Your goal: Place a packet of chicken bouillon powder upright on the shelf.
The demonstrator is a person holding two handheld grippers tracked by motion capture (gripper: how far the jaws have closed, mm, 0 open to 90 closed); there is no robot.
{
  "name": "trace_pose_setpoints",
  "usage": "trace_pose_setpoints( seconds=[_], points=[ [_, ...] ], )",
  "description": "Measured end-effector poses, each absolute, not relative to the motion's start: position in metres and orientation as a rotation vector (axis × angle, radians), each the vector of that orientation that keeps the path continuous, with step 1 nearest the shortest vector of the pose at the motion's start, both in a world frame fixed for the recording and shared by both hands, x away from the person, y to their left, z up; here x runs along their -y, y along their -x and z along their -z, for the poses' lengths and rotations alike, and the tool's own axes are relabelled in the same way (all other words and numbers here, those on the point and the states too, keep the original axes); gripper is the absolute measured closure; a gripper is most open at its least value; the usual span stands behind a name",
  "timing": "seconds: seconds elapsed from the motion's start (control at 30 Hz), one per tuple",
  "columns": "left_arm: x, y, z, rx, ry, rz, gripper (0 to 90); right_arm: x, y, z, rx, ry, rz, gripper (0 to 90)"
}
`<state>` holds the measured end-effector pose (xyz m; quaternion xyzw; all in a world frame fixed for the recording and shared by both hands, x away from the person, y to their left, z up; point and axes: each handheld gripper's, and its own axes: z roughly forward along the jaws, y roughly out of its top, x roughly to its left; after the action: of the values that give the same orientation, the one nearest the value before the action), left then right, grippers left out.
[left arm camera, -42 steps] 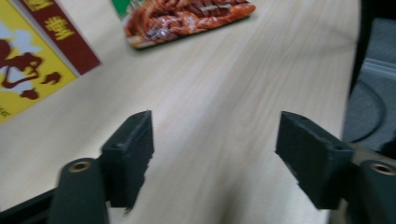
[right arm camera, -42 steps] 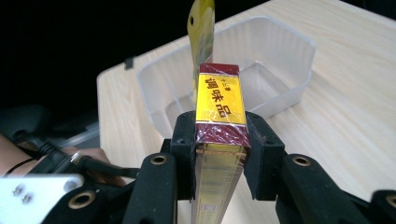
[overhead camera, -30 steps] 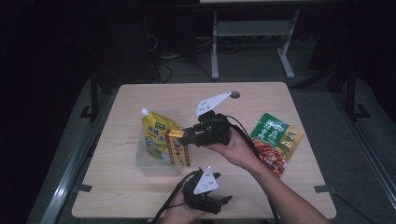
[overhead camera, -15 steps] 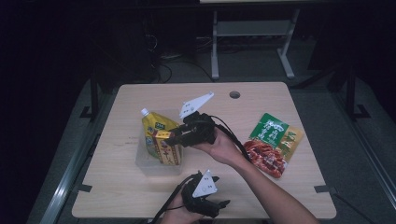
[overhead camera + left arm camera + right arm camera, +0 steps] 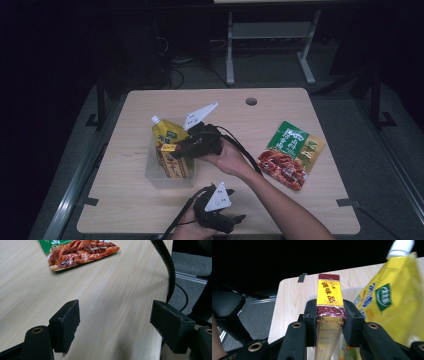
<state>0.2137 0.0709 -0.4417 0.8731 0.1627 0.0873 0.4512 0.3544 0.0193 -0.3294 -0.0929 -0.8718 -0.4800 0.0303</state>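
Right gripper [image 5: 329, 315] clamped on box [image 5: 329, 296]: pads pressing both narrow sides, red-yellow top sticking out past fingertips, body hanging below them into clear bin [image 5: 155, 170]. Yellow pouch [image 5: 387, 300] just beside one finger. Left gripper [image 5: 115, 320] spread wide, nothing between, above bare table [image 5: 112, 285].

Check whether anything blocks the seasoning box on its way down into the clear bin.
The yellow spouted pouch already stands in the clear bin, right beside the seasoning box clamped in the right gripper. It crowds one side; the bin's other side looks open, so nothing visible blocks the box.
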Motion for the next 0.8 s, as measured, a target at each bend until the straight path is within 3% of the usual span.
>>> trace_pose_setpoints(
  seconds=[0.8],
  points=[
    [-0.074,-0.214,0.441,-0.367,-2.173,-0.225,23.0,-0.042,-0.351,0.364,2.750,0.248,1.402,66.6]
  ],
)
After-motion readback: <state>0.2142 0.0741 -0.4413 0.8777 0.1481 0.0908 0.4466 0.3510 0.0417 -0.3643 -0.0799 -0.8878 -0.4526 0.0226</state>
